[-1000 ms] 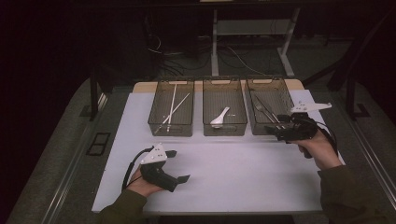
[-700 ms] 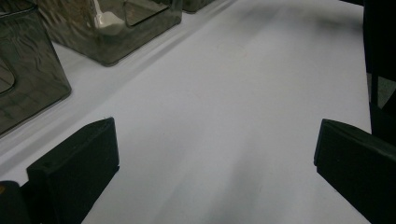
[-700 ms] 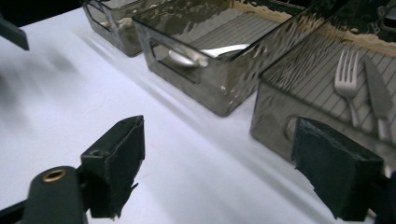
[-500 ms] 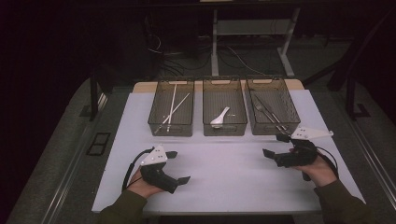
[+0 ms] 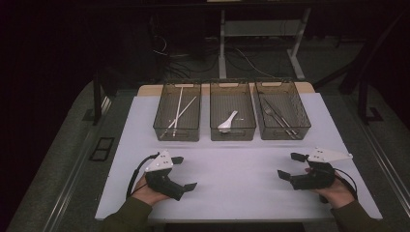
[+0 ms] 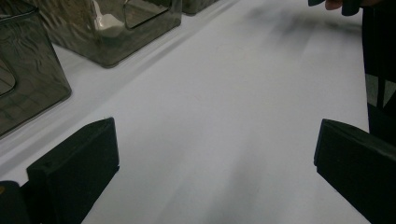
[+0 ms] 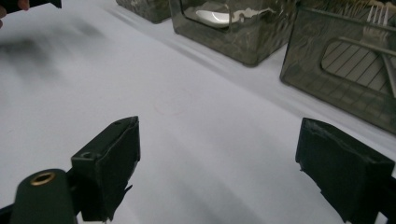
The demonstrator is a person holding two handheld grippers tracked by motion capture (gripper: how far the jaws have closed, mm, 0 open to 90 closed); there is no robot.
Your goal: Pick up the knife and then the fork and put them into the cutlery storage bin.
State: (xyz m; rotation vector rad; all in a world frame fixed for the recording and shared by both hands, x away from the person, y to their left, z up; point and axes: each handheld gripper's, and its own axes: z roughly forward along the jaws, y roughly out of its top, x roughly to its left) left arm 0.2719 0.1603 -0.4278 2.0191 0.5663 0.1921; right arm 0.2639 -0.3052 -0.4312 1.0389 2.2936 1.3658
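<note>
Both tools rest low over the white table (image 5: 232, 188), empty: the left gripper (image 5: 184, 172) with jaws spread, the right gripper (image 5: 291, 166) also spread, its jaws just having opened. Behind stand three bins with chopsticks (image 5: 178, 112), a spoon (image 5: 228, 122) and a fork (image 5: 274, 116). The sorting seems finished; I judge no next reach is needed

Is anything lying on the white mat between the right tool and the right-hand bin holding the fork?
Nothing visible. The right tool sits open and empty, low over the white mat, and the strip of mat up to the right-hand bin with the fork is bare.
</note>
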